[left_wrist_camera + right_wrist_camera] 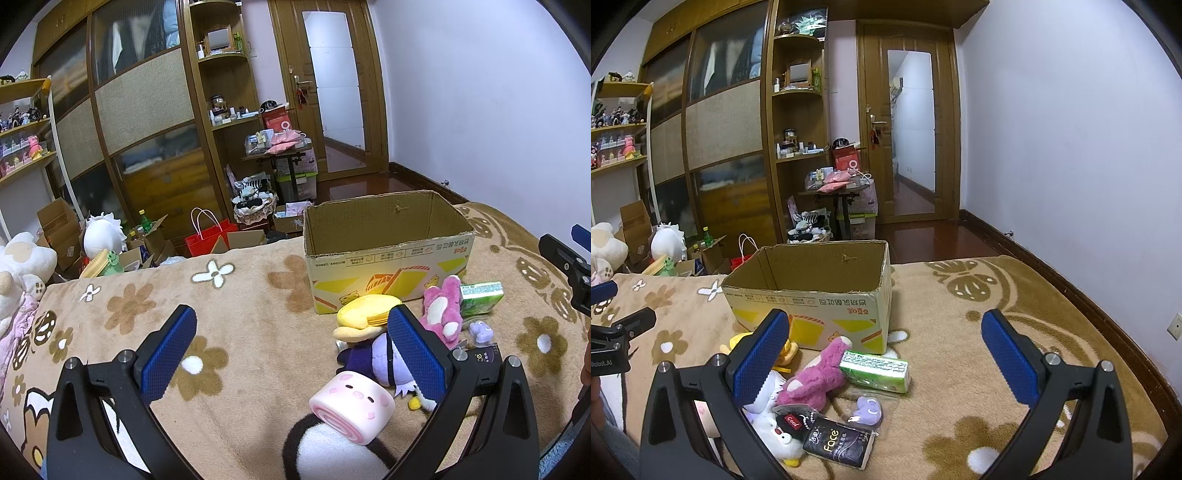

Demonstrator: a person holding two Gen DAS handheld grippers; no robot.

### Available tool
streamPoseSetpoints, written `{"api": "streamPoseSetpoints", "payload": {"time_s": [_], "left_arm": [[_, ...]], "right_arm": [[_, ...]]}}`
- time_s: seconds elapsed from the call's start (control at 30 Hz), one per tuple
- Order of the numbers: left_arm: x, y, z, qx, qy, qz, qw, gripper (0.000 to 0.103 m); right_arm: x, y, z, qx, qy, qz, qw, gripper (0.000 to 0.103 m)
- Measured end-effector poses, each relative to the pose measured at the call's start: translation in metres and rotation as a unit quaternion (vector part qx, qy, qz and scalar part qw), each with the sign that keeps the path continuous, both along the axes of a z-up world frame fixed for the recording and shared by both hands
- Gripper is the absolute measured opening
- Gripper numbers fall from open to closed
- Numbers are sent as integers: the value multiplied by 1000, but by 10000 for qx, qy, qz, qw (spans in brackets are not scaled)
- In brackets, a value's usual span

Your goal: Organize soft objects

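An open cardboard box [388, 254] [812, 295] stands on the beige flowered blanket. In front of it lie soft toys: a yellow plush [365, 317], a pink bear [441, 310] [816, 373], a purple-and-white doll [373, 358], a pink roll-cake plush [352, 402] and a black-and-white plush [332, 450]. My left gripper [291, 354] is open and empty, above the blanket left of the pile. My right gripper [886, 362] is open and empty, above the pink bear and a green tissue pack [875, 369].
A black "Face" tissue pack [838, 443], a small purple toy in a clear bag [868, 408] and a white duck plush [775, 432] lie nearby. Wardrobe, shelves, boxes and a red bag [207, 236] stand beyond the bed edge. A white plush [22, 258] sits far left.
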State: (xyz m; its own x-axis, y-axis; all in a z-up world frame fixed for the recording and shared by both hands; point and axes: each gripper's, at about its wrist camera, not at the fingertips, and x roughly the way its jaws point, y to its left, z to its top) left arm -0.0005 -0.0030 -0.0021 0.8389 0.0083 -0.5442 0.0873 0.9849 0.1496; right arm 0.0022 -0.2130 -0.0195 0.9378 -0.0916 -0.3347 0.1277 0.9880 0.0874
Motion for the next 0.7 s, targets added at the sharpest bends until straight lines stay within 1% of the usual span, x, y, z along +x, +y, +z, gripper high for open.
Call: {"api": "streamPoseSetpoints", "payload": {"time_s": [0.7], "left_arm": [[0,0,0,1,9,-5,10000,102]], "right_arm": [[2,0,-3,4,32,13,10000,103]]}}
